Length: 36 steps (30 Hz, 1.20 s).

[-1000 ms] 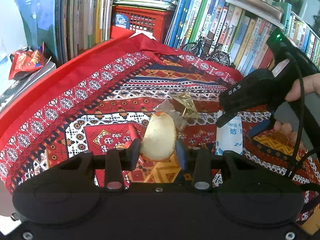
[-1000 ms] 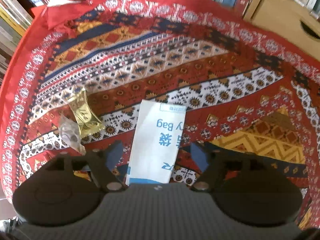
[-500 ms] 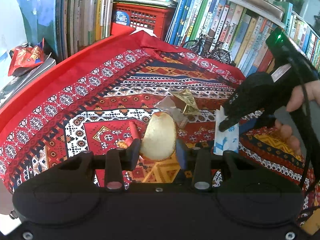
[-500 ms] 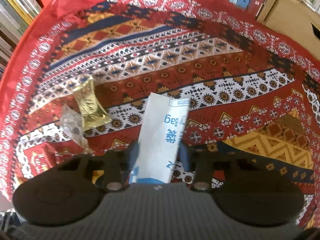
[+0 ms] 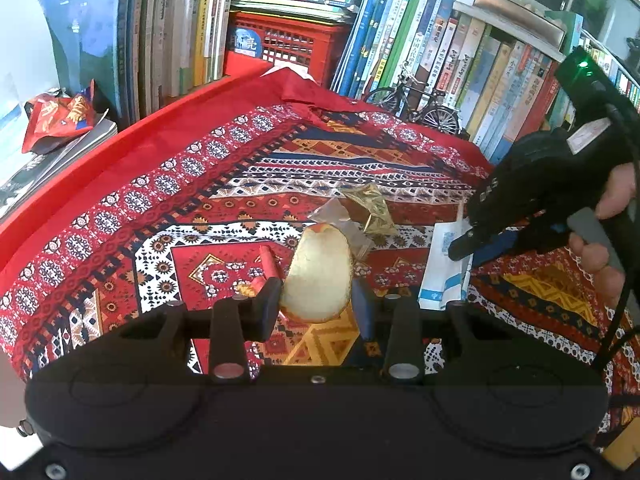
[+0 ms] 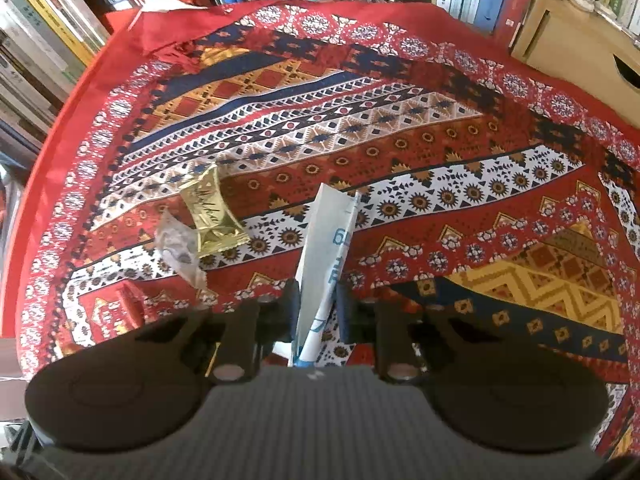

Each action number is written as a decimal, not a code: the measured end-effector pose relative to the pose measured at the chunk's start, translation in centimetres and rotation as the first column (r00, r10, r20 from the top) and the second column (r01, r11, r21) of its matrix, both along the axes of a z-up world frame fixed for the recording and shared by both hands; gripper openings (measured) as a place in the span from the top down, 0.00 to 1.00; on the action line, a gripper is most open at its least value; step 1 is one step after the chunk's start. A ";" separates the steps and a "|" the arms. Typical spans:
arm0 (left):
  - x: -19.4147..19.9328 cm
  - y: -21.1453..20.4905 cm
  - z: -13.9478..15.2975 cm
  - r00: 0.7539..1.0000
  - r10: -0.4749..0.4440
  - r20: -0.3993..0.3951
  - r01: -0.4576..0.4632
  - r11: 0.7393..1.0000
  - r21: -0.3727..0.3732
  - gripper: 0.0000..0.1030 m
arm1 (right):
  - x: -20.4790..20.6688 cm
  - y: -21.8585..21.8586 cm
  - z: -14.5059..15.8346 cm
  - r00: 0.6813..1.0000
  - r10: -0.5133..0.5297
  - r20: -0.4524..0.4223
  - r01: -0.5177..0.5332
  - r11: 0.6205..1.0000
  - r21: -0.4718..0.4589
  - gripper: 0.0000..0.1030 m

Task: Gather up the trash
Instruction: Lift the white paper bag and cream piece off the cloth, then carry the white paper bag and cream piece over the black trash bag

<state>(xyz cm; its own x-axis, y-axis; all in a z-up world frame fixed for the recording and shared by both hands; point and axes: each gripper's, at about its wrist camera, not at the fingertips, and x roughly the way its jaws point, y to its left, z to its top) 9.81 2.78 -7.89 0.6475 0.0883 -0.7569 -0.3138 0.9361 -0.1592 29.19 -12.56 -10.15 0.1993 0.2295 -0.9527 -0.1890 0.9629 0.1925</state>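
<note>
My left gripper (image 5: 316,304) is shut on a pale yellow apple piece (image 5: 318,272) with a red skin edge, held above the patterned red cloth (image 5: 160,184). My right gripper (image 6: 318,312) is shut on a white paper bag (image 6: 330,236) with blue print, which is folded lengthwise and pinched between the pads. In the left wrist view the same right gripper (image 5: 464,246) points down at the bag (image 5: 444,276), with a hand on its handle. A gold wrapper (image 6: 214,216), a clear wrapper (image 6: 178,246) and a small red wrapper (image 6: 120,308) lie on the cloth.
Rows of books line the back and left. A red crate (image 5: 288,46) and a model bicycle (image 5: 416,102) stand behind the cloth. A crumpled red snack bag (image 5: 58,116) lies on stacked books at the left. A wooden cabinet (image 6: 580,52) stands at the right.
The right jaws closed from wide open onto the white bag, folding it upright between the pads and raising it a little. The left gripper and its apple piece kept still.
</note>
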 end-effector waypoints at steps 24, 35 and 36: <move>-5.5 -2.4 4.4 0.990 -0.126 0.067 0.125 0.992 0.029 0.65 | -8.9 -5.5 5.6 0.992 -0.118 0.042 0.111 0.984 0.137 0.84; -12.2 -3.2 6.1 0.981 -0.179 0.073 0.176 0.983 0.042 0.65 | -15.6 -6.6 6.5 0.987 -0.156 0.027 0.149 0.974 0.172 0.84; -12.7 -3.2 6.3 0.980 -0.182 0.074 0.180 0.983 0.044 0.65 | -16.3 -6.7 6.6 0.987 -0.159 0.027 0.152 0.973 0.175 0.84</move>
<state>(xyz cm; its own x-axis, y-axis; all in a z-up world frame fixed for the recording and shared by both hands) -2.90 -0.44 -1.62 0.7115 -0.0086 -0.7026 -0.1268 0.9819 -0.1404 12.91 -19.25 -3.52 0.2828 0.3523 -0.8922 -0.0505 0.9343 0.3529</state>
